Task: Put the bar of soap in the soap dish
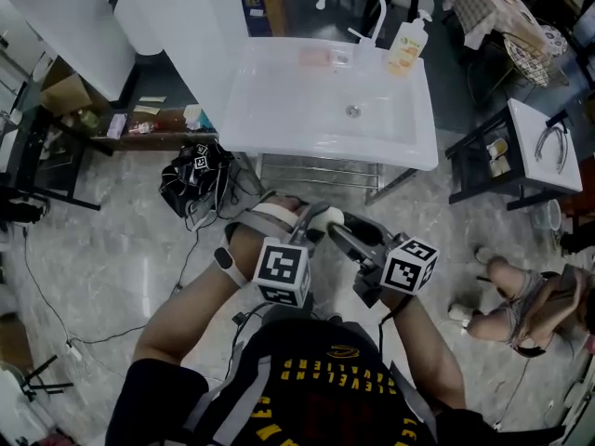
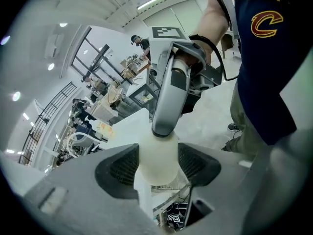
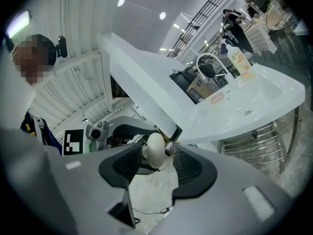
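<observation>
Head view first: where's the bar of soap (image 1: 325, 219)?

Up in the air at the person's chest, a pale oval between the two grippers, well short of the sink (image 1: 279, 119).

Who actually has it?

The left gripper (image 2: 157, 152). In the left gripper view its pads press on both sides of the bar. The right gripper (image 3: 157, 145) straddles the bar's thin edge at its tips. The right gripper view shows a sliver of gap on each side, so those jaws are parted, not clamping.

So what step is this?

I'd judge it a hand-to-hand adjustment ahead of placing; the bar hasn't reached the dish. The soap dish (image 1: 321, 57) looks to be the small pinkish thing on the sink's back ledge, left of the pump bottle (image 1: 407, 49), though it's too small to be sure.

And next?

One gripper has to own the bar outright. Either the right closes and the left lets go, or the right backs off. Then comes a reach forward over the basin to the back ledge, lowering the bar flat into the dish. Soap is slick, so a firm, square grip seems wise.
</observation>
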Motion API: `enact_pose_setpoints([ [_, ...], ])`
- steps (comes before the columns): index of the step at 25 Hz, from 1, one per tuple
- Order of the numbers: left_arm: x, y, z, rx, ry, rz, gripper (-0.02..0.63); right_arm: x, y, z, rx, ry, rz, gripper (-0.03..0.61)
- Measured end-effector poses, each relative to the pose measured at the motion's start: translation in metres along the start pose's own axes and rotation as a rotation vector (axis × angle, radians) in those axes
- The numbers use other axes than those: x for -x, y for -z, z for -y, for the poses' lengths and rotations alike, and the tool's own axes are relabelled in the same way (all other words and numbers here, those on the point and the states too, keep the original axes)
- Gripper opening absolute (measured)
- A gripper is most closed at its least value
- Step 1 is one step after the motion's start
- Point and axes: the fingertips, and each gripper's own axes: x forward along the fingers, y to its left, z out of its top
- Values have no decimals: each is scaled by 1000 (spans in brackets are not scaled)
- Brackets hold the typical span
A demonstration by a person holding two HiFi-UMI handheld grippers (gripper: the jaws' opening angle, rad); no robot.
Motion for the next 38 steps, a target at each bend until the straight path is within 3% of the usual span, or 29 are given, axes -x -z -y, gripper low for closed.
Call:
enact_pose_setpoints([
  [20,-2,70,-46,6,4,-41,249,-79,-29,8,2,-29,-31,187],
  [38,-46,101,-113,4,24,-108,249,-126,-82,64,-19,-91,-57,186],
])
